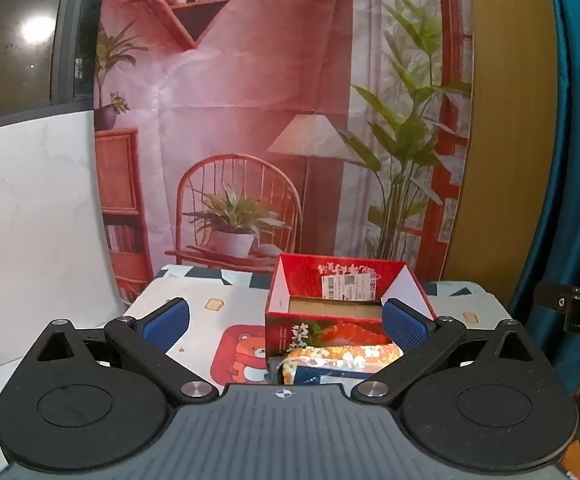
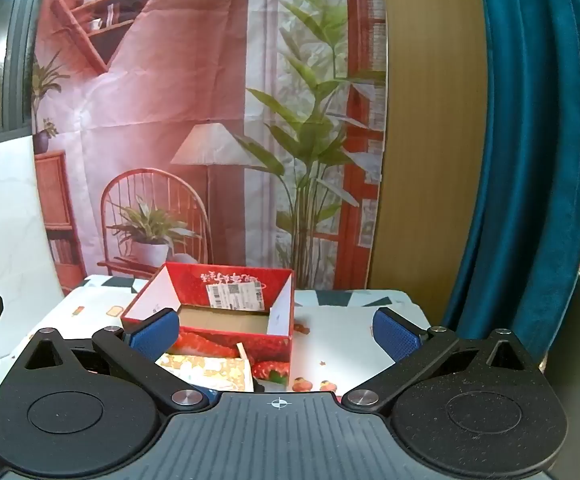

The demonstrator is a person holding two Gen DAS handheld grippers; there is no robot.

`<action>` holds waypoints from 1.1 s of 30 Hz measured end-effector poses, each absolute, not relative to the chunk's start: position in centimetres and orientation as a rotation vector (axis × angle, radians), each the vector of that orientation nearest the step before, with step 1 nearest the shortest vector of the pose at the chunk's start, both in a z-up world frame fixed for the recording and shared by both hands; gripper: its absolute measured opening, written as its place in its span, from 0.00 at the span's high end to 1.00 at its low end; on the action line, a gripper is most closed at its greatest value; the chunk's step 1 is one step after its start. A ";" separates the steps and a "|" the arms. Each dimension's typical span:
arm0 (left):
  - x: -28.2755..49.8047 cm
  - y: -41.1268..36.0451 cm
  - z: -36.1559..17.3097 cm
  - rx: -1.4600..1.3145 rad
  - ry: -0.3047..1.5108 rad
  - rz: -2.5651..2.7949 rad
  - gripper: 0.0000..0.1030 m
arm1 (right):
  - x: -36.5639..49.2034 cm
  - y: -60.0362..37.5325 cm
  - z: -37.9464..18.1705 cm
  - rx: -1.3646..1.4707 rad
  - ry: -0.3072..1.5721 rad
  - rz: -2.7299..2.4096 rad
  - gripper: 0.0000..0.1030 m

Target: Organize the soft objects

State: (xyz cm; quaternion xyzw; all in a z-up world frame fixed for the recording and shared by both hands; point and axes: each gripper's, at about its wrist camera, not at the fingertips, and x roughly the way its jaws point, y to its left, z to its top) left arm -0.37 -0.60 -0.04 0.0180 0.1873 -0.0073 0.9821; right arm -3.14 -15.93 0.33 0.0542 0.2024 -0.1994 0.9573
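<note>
Both grippers are spread wide and hold nothing. The left gripper [image 1: 285,326] faces the open red box [image 1: 342,304] on the desk [image 1: 217,292], and its view shows the soft packet [image 1: 338,364], printed orange and white, lying against the box's near wall, touching it. The same view takes in a red bear picture [image 1: 241,354] on the desk cover, left of the box. The right gripper [image 2: 275,334] sees the box [image 2: 225,312] from the right side, the packet [image 2: 205,370] low at its front left, and bare white desk [image 2: 342,340] to the box's right. Only here do strawberry prints [image 2: 314,384] show on the cover.
</note>
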 end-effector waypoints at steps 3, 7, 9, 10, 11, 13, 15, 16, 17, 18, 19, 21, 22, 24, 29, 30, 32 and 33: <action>0.1 -0.2 -0.3 0.014 0.404 -0.004 0.00 | -3.2 -15.9 0.4 0.107 0.408 -0.404 0.00; 0.1 0.4 -0.2 -0.004 0.404 -0.009 0.00 | -3.2 -15.9 0.4 0.109 0.412 -0.408 0.00; 0.3 0.1 -0.1 0.008 0.405 -0.006 0.00 | -3.2 -15.9 0.5 0.111 0.414 -0.407 0.00; 0.4 -0.1 0.0 0.013 0.405 -0.005 0.00 | -3.2 -15.9 0.5 0.111 0.415 -0.407 0.00; 0.4 -0.1 0.0 0.012 0.405 -0.004 0.00 | -3.2 -15.9 0.5 0.111 0.415 -0.408 0.00; 0.4 -0.1 0.0 0.013 0.406 -0.003 0.00 | -3.2 -15.9 0.5 0.111 0.416 -0.408 0.00; 0.4 -0.1 0.0 0.012 0.407 0.000 0.00 | -3.1 -15.9 0.5 0.111 0.416 -0.409 0.00; 0.4 -0.1 0.0 0.011 0.408 0.001 0.00 | -3.1 -15.9 0.5 0.111 0.416 -0.409 0.00; 0.4 -0.1 0.1 0.011 0.408 0.003 0.00 | -3.1 -15.9 0.5 0.110 0.417 -0.409 0.00; 0.4 -0.2 0.1 0.011 0.409 0.003 0.00 | -3.1 -15.9 0.5 0.110 0.417 -0.408 0.00; 0.4 -0.2 0.1 0.011 0.408 0.004 0.00 | -3.0 -15.9 0.5 0.109 0.418 -0.408 0.00; 0.3 -0.2 0.1 0.011 0.409 0.004 0.00 | -3.0 -15.8 0.5 0.109 0.419 -0.409 0.00; 0.3 -0.2 0.1 0.011 0.408 0.003 0.00 | -3.0 -15.8 0.5 0.109 0.419 -0.408 0.00; 0.3 -0.2 0.1 0.011 0.409 0.003 0.00 | -3.0 -15.8 0.5 0.110 0.419 -0.408 0.00; 0.3 -0.1 0.0 0.009 0.405 0.007 0.00 | -3.0 -15.7 0.5 0.110 0.419 -0.409 0.00; 0.3 -0.1 0.0 0.009 0.404 0.007 0.00 | -3.0 -15.8 0.5 0.110 0.420 -0.408 0.00; 0.3 -0.1 0.0 0.007 0.405 0.008 0.00 | -3.0 -15.8 0.5 0.110 0.420 -0.409 0.00; 0.4 -0.1 0.0 0.007 0.405 0.009 0.00 | -3.0 -15.8 0.5 0.110 0.420 -0.408 0.00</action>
